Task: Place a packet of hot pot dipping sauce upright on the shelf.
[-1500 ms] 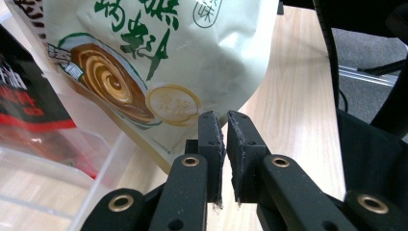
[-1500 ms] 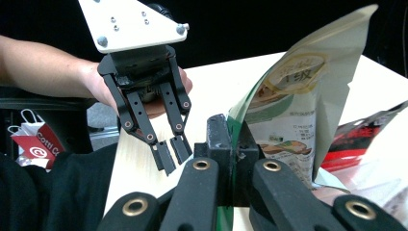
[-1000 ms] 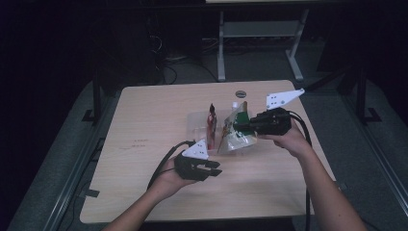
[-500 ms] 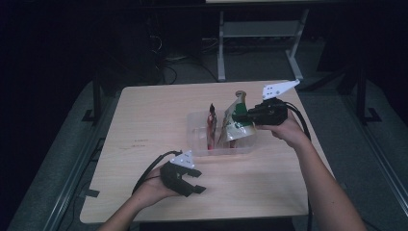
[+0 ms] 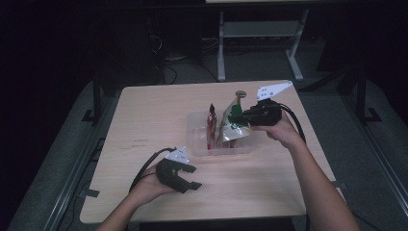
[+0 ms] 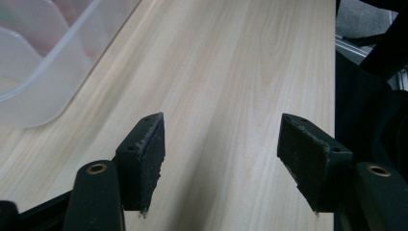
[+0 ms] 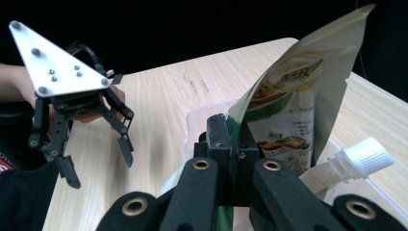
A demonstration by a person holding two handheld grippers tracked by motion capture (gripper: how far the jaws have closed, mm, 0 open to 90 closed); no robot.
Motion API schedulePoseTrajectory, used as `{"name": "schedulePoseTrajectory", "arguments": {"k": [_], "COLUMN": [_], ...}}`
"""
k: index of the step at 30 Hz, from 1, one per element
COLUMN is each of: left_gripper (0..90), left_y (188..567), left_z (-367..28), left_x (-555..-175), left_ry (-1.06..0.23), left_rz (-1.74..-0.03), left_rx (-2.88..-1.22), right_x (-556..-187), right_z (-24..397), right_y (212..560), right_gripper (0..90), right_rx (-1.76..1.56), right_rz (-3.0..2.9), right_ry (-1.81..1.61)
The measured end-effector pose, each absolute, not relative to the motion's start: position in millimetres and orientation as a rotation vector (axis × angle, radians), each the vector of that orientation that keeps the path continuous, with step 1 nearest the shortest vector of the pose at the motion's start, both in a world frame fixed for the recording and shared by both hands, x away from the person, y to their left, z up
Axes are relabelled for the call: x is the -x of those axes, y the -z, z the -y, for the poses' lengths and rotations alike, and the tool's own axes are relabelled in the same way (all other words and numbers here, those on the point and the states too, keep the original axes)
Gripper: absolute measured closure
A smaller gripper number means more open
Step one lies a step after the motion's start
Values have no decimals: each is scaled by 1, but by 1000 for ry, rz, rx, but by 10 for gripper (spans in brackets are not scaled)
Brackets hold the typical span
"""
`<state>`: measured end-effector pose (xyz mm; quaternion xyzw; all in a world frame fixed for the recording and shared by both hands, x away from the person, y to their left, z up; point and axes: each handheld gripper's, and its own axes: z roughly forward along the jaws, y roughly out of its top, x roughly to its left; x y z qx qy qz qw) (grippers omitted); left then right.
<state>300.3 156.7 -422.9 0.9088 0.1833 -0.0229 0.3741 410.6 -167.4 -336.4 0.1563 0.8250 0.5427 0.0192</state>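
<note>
A pale wood-grain table (image 5: pixel 159 125) is sitting in a very dark room, with grey floor showing around it and a light metal stand (image 5: pixel 260 38) rising behind its far edge. Near the table's middle a clear plastic bin (image 5: pixel 198 144) is resting, with a slim red packet (image 5: pixel 210 126) standing upright inside it.

The right gripper (image 5: pixel 239 115) is hovering over the bin's right half, its jaws clamped tight on the edge of a green and cream stand-up pouch (image 7: pixel 293 106). The pouch is standing upright in the bin, its top rising well above the rim. In the right gripper view a white screw-cap spout (image 7: pixel 368 156) of another pack is poking up just beside the pouch, lower right.

The left gripper (image 5: pixel 191 177) is lying low over the near left part of the table, well apart from the pouch and just short of the bin's near corner. Its jaws have just been opening and are standing wide, with only bare wood between the pads (image 6: pixel 146 154); nothing is being held or touched.
</note>
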Motion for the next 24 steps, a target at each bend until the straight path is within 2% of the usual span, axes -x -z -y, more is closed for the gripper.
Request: {"name": "schedulePoseTrajectory", "arguments": {"k": [24], "left_gripper": [328], "left_y": [424], "left_z": [-161], "left_x": [-304], "left_ry": [62], "left_rz": [-492], "left_rx": [-2311], "right_x": [-412], "right_z": [151], "right_y": [357], "right_gripper": [898], "right_rx": [-496], "right_rz": [-2641], "right_ry": [-1570]}}
